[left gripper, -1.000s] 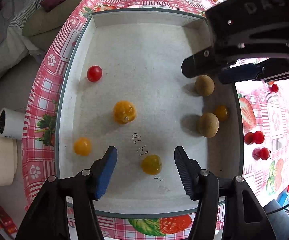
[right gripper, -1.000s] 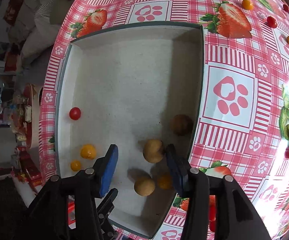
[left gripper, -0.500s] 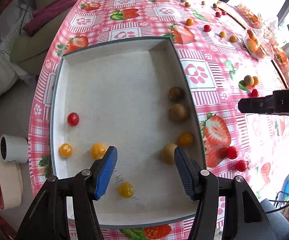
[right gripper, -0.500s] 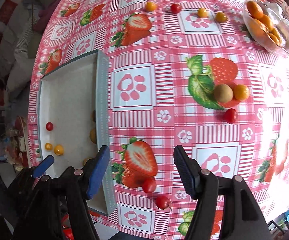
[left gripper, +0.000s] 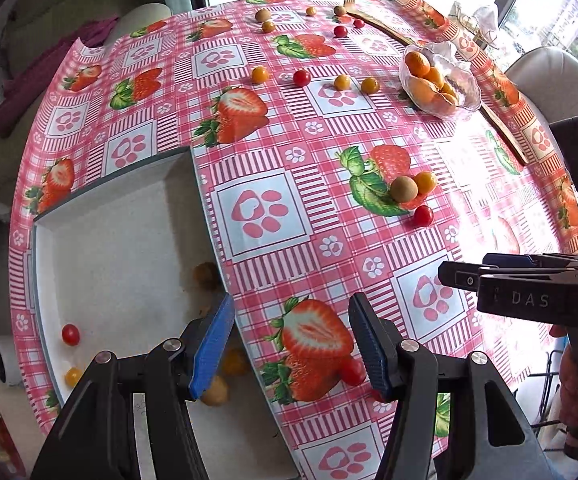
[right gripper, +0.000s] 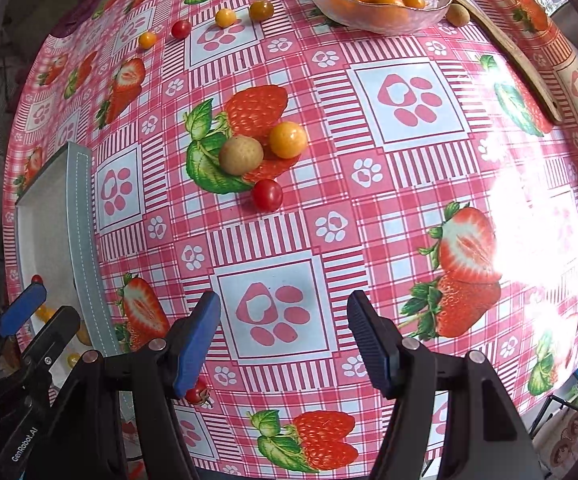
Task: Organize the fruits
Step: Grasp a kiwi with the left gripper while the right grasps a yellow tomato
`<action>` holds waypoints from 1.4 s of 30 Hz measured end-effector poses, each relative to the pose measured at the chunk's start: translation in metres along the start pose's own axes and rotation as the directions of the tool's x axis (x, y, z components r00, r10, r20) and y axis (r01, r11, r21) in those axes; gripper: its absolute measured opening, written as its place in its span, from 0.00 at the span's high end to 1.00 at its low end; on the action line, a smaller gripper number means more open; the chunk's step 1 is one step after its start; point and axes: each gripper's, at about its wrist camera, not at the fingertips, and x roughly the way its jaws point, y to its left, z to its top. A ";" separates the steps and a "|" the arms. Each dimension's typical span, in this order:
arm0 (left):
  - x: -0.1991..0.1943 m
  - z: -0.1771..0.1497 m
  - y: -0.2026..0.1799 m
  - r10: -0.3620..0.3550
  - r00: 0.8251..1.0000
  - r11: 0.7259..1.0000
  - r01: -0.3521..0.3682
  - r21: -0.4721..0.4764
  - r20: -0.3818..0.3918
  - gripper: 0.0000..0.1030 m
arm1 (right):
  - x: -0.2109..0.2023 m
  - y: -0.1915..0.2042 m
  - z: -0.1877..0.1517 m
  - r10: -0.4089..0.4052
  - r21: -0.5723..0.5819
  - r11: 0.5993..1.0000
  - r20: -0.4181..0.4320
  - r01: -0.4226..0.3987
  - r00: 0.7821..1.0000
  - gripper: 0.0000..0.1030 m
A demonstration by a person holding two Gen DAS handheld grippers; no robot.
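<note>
Three loose fruits lie close together on the cloth [right gripper: 329, 232], ahead of the right gripper [right gripper: 284, 334]: a brown fruit [right gripper: 241, 155], a yellow one [right gripper: 287, 139] touching it, and a red tomato [right gripper: 267, 195] just beside them. The tray [right gripper: 83, 216] with the fruits already sorted is to the left. Both grippers are empty, with jaws apart; the left gripper [left gripper: 291, 338] hangs over the tray edge and the cloth.

I judge the step in hand to be reaching for the next fruit. To do it well, take the red tomato first, because it stands a little apart and is nearest. Come straight down so the fingers pass on both sides of it, and not between the two touching fruits. Close gently; such round, soft fruit may roll or bruise. A small tomato [right gripper: 197, 394] also lies near the left finger.
</note>
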 end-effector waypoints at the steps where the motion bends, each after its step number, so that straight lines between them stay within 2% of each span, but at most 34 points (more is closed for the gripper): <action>1: 0.004 0.006 -0.003 -0.007 1.000 1.000 0.007 0.006 -0.007 0.41 | -0.001 -0.002 0.001 -0.005 -0.003 1.000 0.009 0.005 1.000 0.32; 10: 0.049 0.048 -0.049 -0.059 0.997 0.993 0.064 0.095 -0.049 0.41 | -0.008 -0.045 0.020 0.022 0.088 0.996 0.038 -0.025 0.999 0.39; 16: 0.068 0.076 -0.073 -0.114 0.992 0.989 0.119 0.085 -0.059 0.41 | -0.008 -0.068 0.027 0.035 0.117 0.992 0.035 -0.039 0.999 0.39; 22: 0.085 0.090 -0.083 -0.093 0.992 0.992 0.100 0.081 -0.084 0.41 | -0.008 -0.082 0.031 0.052 0.145 0.988 0.036 -0.057 0.998 0.39; 29: 0.096 0.090 -0.088 -0.031 0.996 0.995 0.039 0.089 -0.080 0.42 | -0.008 -0.086 0.041 0.078 0.158 0.984 0.044 -0.084 0.996 0.39; 32: 0.099 0.088 -0.096 0.021 0.998 0.994 -0.014 0.109 -0.060 0.56 | -0.005 -0.080 0.046 0.086 0.147 0.985 0.046 -0.092 0.995 0.39; 34: 0.098 0.090 -0.092 0.015 0.999 0.996 -0.011 0.091 -0.050 0.70 | -0.003 -0.076 0.049 0.091 0.140 0.985 0.047 -0.096 0.995 0.39; 37: 0.096 0.093 -0.079 -0.015 0.999 0.999 0.017 0.049 -0.047 0.72 | 0.000 -0.070 0.055 0.097 0.122 0.987 0.047 -0.102 0.994 0.39; 42: 0.095 0.092 -0.068 0.010 0.999 1.000 -0.009 0.025 -0.043 0.72 | 0.004 -0.059 0.065 0.105 0.092 0.990 0.047 -0.108 0.993 0.39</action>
